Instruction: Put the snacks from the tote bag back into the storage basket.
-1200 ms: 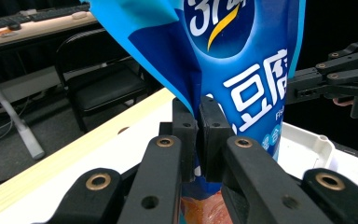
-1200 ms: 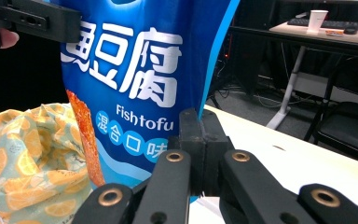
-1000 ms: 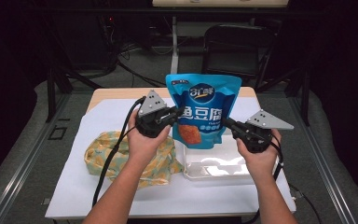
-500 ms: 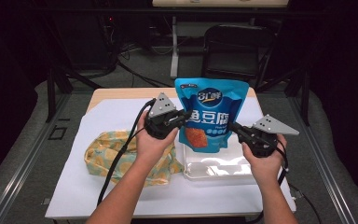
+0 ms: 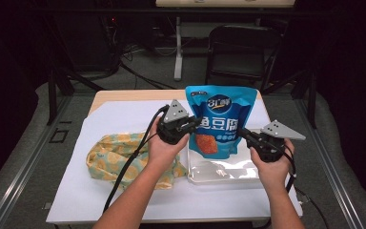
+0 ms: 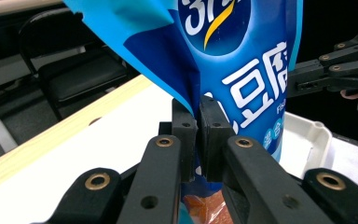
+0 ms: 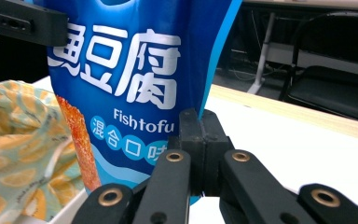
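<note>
High view: a person at a table holds a blue snack bag upright between two hand-held grippers. The left gripper pinches the bag's left edge; the right gripper pinches its right edge, a little lower down. The bag's long axis runs up and down, and its bottom hangs directly above a clear plastic tray on the white table cover, so the tray lies straight below the bag, between the two hands. A yellow patterned cloth lies crumpled to the left of the tray. Whether the bag's bottom touches the tray is hard to tell.

Left gripper view: the jaws are clamped tight on the bag's crimped side edge. The tray's corner shows beyond. The bag's top is cut off.

Right gripper view: the jaws are closed on the bag's opposite edge. The cloth sits behind at left; the bag's bottom is hidden by the jaws.
</note>
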`<state>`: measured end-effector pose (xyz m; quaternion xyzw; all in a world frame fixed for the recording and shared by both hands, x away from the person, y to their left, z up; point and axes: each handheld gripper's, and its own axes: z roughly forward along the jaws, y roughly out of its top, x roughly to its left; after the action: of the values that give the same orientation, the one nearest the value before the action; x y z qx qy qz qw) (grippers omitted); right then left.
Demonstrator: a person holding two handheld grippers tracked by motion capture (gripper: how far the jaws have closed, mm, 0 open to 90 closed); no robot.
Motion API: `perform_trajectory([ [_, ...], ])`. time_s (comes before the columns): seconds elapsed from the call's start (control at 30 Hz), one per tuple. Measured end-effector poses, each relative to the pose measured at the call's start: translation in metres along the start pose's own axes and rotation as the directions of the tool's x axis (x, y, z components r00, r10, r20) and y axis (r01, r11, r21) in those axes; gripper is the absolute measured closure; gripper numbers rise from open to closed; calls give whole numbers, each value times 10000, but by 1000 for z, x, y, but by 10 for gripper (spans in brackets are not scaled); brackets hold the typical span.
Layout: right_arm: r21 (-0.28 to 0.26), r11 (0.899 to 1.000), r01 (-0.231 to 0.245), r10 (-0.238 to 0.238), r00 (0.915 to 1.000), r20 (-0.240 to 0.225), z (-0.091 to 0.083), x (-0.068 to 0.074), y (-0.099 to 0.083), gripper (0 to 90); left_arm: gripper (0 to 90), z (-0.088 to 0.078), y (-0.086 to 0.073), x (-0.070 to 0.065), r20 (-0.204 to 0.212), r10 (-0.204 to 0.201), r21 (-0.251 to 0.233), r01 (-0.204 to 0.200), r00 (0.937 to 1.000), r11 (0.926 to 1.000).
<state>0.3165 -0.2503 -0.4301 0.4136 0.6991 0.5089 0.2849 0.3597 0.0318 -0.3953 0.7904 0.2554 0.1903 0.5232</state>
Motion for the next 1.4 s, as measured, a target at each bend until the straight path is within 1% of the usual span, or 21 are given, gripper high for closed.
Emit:
perform_trajectory([
  [0.2, 176, 9997, -145, 143, 9998, 137, 7, -3, -9, 900, 868, 9, -7, -1, -122, 10, 153, -8, 9999, 9999],
  [0.37, 383, 9992, -144, 135, 9996, 231, 11, -6, -14, 900, 867, 15, -13, -2, -172, -9, 301, 14, 9999, 9995],
  [0.43, 388, 9991, -182, 173, 9996, 245, 13, -6, -17, 900, 866, 17, -15, -3, -256, 81, 404, -71, 9996, 9992],
  [0.57, 572, 9981, -216, 201, 9994, 269, 17, -8, -23, 900, 864, 22, -18, -3, -331, 239, 628, -218, 9992, 9978],
  [0.8, 751, 9969, -219, 196, 9993, 311, 23, -9, -30, 900, 863, 29, -28, 0, -268, 72, 830, -49, 9996, 9965],
  [0.87, 895, 9958, -169, 142, 9994, 303, 25, -9, -33, 900, 861, 30, -30, 0, -261, 71, 990, -45, 9996, 9951],
  [0.9, 917, 9955, -227, 201, 9994, 292, 26, -9, -35, 900, 859, 31, -31, 0, -277, 90, 1075, -59, 9996, 9942],
  [1.03, 1147, 9931, -240, 208, 9994, 289, 32, -10, -41, 900, 851, 34, -35, -1, -335, 267, 1337, -220, 9991, 9908],
  [1.07, 1169, 9928, -248, 213, 9993, 307, 33, -10, -42, 900, 849, 34, -36, -1, -322, 187, 1226, -147, 9993, 9923],
  [1.17, 1153, 9929, -290, 268, 9994, 209, 32, -11, -43, 897, 842, 32, -37, 0, -224, 51, 1211, -23, 9997, 9926],
  [1.2, 1180, 9925, -308, 285, 9994, 213, 32, -11, -43, 894, 836, 32, -38, -1, -196, 44, 1172, -21, 9998, 9931],
  [1.23, 1226, 9922, -233, 206, 9995, 226, 31, -13, -43, 890, 831, 31, -38, -1, -156, 59, 1179, -41, 9999, 9930],
  [1.33, 1206, 9918, -433, 423, 9990, 107, 31, -15, -45, 882, 818, 30, -38, -2, -117, 99, 1197, -84, 9999, 9928],
  [1.4, 1173, 9918, -498, 488, 9987, 114, 31, -15, -45, 877, 815, 30, -39, -2, -106, 80, 1145, -67, 9999, 9934],
])
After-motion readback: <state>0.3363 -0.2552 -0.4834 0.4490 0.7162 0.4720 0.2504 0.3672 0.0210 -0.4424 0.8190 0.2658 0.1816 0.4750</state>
